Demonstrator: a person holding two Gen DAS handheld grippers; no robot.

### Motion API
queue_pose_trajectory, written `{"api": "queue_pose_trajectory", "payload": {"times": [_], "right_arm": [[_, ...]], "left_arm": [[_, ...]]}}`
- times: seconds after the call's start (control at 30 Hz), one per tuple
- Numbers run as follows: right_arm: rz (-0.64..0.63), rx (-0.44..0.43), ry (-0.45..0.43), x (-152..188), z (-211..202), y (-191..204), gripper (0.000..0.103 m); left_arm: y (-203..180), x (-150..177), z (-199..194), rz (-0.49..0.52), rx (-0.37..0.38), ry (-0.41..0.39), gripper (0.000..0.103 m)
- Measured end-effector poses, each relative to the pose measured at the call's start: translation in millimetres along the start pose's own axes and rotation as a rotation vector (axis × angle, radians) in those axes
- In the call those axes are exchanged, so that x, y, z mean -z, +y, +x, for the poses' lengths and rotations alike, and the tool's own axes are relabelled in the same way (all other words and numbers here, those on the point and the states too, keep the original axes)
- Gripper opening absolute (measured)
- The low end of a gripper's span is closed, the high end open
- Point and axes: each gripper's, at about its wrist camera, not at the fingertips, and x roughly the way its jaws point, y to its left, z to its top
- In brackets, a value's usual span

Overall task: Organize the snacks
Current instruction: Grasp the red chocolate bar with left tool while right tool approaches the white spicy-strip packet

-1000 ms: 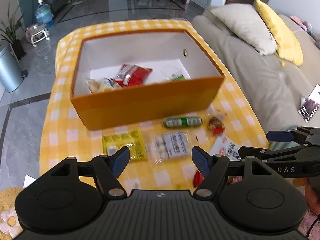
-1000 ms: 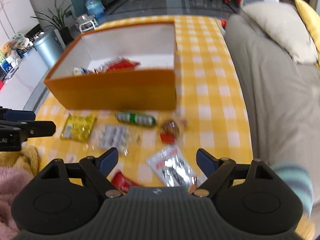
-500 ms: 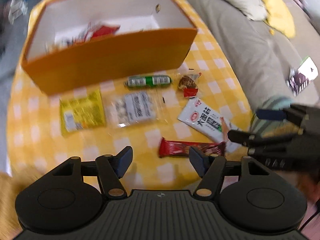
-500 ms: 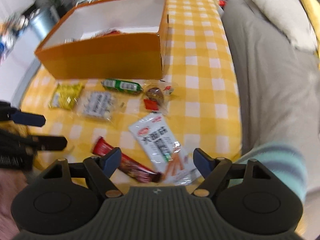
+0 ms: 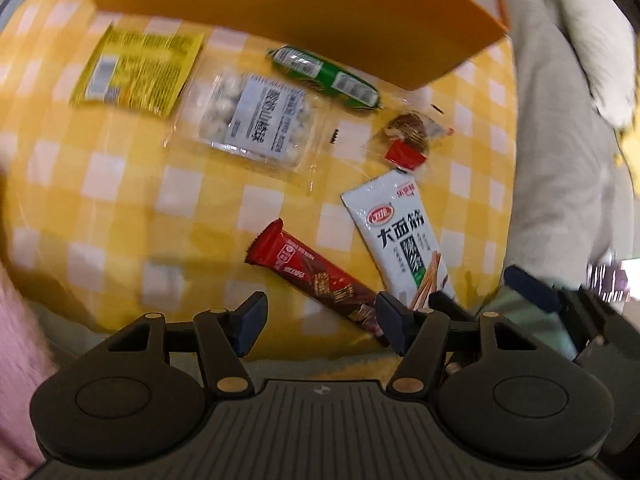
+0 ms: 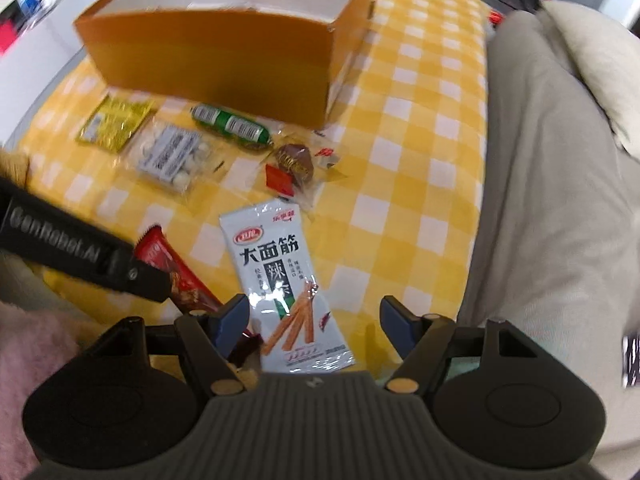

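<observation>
On the yellow checked cloth [image 5: 120, 200] a red chocolate bar [image 5: 312, 276] lies slanted, its lower end between the fingers of my left gripper [image 5: 322, 322]. The jaws are closing and the pads are clear of the bar. A white snack packet [image 6: 280, 276] lies beside the bar. Its lower end sits between the fingers of my right gripper [image 6: 313, 322], also closing with the pads apart from it. Behind stands the orange box [image 6: 208, 52]. In front of the box lie a yellow packet [image 5: 140, 68], a clear pack of white balls [image 5: 256, 120], a green sausage [image 5: 324, 76] and a small brown candy [image 5: 408, 136].
A grey sofa [image 6: 540, 200] with a cream pillow [image 6: 592, 60] borders the table's right edge. The left tool's black arm [image 6: 80, 248] crosses the red bar in the right wrist view. Pink fabric [image 6: 36, 344] shows at the lower left.
Both grippers tipped downward and sank toward the near snacks, and their jaws narrowed. The box slid to the top of both views; the red bar and white packet now lie between the fingers.
</observation>
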Motion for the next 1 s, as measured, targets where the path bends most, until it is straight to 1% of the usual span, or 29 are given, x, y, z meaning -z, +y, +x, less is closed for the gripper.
{"api": "queue_pose_trajectory", "payload": {"times": [0.07, 0.2, 0.27, 0.33, 0.4, 0.5, 0.63, 0.73, 0.77, 0.83, 1.0], "right_arm": [[-0.033, -0.002, 0.007, -2, 6, -2, 0.069], [-0.061, -0.051, 0.02, -5, 15, -7, 0.069], [-0.063, -0.066, 0.033, -7, 20, -8, 0.069], [-0.067, -0.062, 0.039, -10, 25, -8, 0.069], [-0.068, -0.054, 0.045, -12, 29, -9, 0.069], [-0.091, -0.072, 0.074, -15, 38, -7, 0.069], [-0.14, -0.06, 0.099, -16, 45, -1, 0.069], [-0.153, -0.055, 0.112, -17, 49, 1, 0.071], [-0.153, -0.059, 0.112, -18, 50, 0, 0.071], [-0.145, -0.072, 0.122, -19, 52, -1, 0.073], [-0.114, -0.128, 0.147, -20, 55, -7, 0.073]], "left_arm": [[2, -2, 5, -0.048, 0.004, 0.0, 0.073], [4, -4, 16, -0.143, 0.004, 0.009, 0.073], [3, -5, 21, -0.171, -0.006, 0.015, 0.073], [0, -4, 27, -0.189, -0.019, 0.021, 0.071], [-2, -3, 33, -0.2, -0.032, 0.033, 0.067], [-1, -2, 41, -0.227, -0.052, 0.046, 0.062], [-4, -2, 49, -0.248, -0.065, 0.058, 0.056], [-4, -2, 52, -0.246, -0.065, 0.055, 0.049], [-4, -3, 53, -0.243, -0.064, 0.055, 0.045], [-4, -4, 54, -0.24, -0.056, 0.053, 0.042], [7, -9, 46, -0.219, -0.017, 0.045, 0.033]]}}
